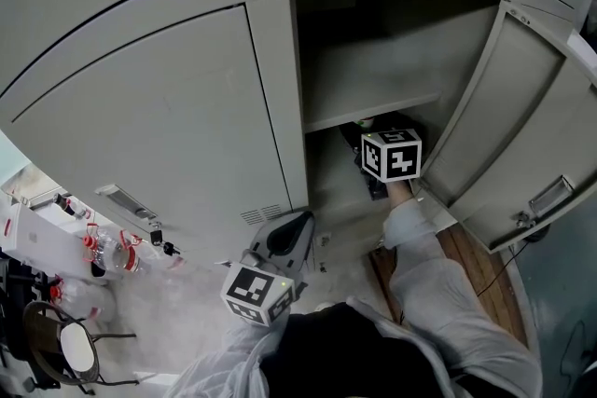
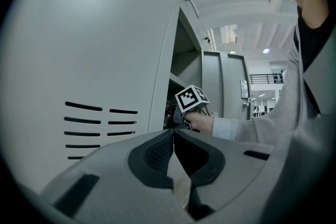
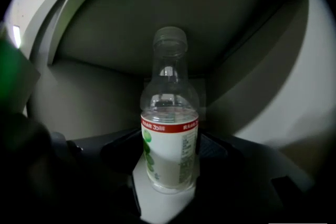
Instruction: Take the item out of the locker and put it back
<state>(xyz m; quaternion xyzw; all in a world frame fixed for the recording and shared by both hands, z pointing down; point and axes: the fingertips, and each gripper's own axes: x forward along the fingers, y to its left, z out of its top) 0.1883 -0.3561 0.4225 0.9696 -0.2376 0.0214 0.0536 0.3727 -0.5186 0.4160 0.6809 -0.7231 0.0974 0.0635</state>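
Grey sheet metal all across the head view: faced a bank of lockers (image 1: 159, 126), one door (image 1: 522, 135) swung open at right, a shelf (image 1: 373, 112) crossing the dark compartment. Reached in below that shelf with the right gripper (image 1: 390, 156); from above, showed only its marker cube and a pale sleeve, the jaws lost in the shadow. Held the left gripper (image 2: 173, 136) low before a closed door's vent slots (image 2: 100, 126), jaws pressed together on nothing.

Showed up in the right gripper view alone: a clear bottle (image 3: 169, 128), upright inside the locker, pinched at its label (image 3: 170, 152) between the two dark jaws, one on each side, neck and cap (image 3: 170, 36) rising above them. Bore a white label with a red band on top and green spots at left; white writing on the band and fine print down the side too small to read.

Caught only in the left gripper view: the hand (image 2: 202, 123) on the right gripper at the locker mouth. Appeared only in the head view: red-trimmed bottles (image 1: 103, 252) on the floor at far left.
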